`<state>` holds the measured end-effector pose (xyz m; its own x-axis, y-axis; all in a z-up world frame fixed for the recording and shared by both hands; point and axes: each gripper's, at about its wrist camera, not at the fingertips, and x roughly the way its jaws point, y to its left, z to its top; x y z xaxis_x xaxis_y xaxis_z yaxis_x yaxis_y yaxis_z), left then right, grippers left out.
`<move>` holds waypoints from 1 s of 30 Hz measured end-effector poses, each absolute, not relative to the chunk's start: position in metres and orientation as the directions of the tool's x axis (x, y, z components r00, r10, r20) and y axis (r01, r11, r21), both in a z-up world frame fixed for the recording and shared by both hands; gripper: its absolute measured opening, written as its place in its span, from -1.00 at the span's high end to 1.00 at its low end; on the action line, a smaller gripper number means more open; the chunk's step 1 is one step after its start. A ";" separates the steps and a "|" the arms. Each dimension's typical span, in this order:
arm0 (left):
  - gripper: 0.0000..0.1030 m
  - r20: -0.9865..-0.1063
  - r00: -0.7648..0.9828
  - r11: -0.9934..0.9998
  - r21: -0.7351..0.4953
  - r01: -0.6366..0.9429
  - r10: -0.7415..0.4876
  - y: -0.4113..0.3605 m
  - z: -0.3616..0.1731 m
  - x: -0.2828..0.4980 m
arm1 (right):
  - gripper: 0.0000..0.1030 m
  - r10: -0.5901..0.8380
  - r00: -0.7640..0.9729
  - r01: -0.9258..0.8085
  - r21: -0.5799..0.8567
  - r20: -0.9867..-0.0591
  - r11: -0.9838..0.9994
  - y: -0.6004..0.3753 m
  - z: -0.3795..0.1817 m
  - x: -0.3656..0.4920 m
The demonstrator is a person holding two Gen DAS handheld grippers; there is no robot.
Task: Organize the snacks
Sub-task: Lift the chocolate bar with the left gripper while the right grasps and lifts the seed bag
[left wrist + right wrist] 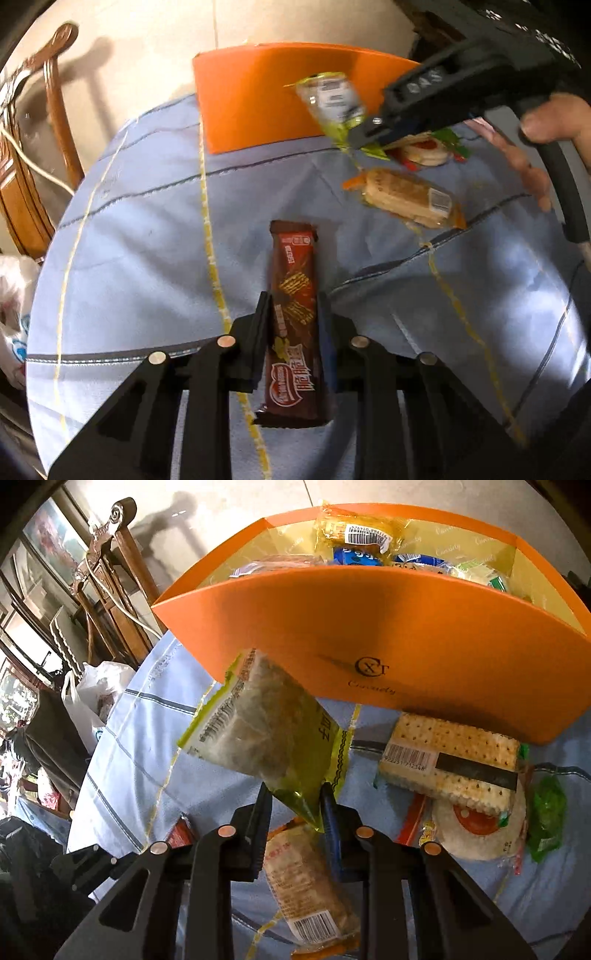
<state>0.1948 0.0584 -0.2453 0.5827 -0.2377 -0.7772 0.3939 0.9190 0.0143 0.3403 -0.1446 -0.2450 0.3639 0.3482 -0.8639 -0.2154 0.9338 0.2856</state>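
Blue quilted cloth with dark and yellow stitched lines (147, 236) covers the round table, with a carved wooden chair (110, 576) and pale floor tiles beyond its edge. An orange cardboard box with a gold-lined inside (388, 627) stands ahead of both grippers, open at the top. In it lie a yellow-wrapped snack with a barcode label (354, 531), blue-and-white packets (354, 556) and a pale green packet (476, 572) at the right end.

Jaws of the left gripper (293, 314) are clamped on a long brown chocolate wafer bar wrapper with red and white lettering (293, 280); the bar runs lengthwise between them, its far end reaching out ahead over the cloth.

Jaws of the right gripper (295, 801) pinch the crimped corner of a clear, green-edged packet of greyish crackers (258, 723), which hangs tilted just ahead of the tips, in front of the box's near wall and clear of the cloth. A hand (546, 125) holds this gripper's handle.

Below the right jaws lies an orange-edged clear packet of brown biscuits with a barcode (306, 878). To their right, near the box, a clear pack of pale dotted square crackers (450, 760) rests on a round white rice-cracker packet with a red spot (476, 834), beside a crumpled green wrapper (546, 812).
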 end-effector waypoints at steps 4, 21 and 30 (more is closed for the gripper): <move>0.55 -0.782 0.554 0.923 -0.067 0.378 -0.284 0.064 -0.250 0.204 | 0.49 0.348 0.363 -0.215 0.286 -0.864 0.934 -0.142 -0.246 0.341; 0.55 -0.742 0.587 0.935 -0.154 0.320 -0.324 0.091 -0.217 0.220 | 0.35 0.307 0.412 -0.315 0.182 -0.858 0.932 -0.143 -0.224 0.336; 0.55 -0.762 0.569 0.942 -0.164 0.293 -0.309 0.095 -0.217 0.200 | -0.67 0.116 0.438 -0.652 -0.226 -0.892 0.724 -0.059 -0.263 0.354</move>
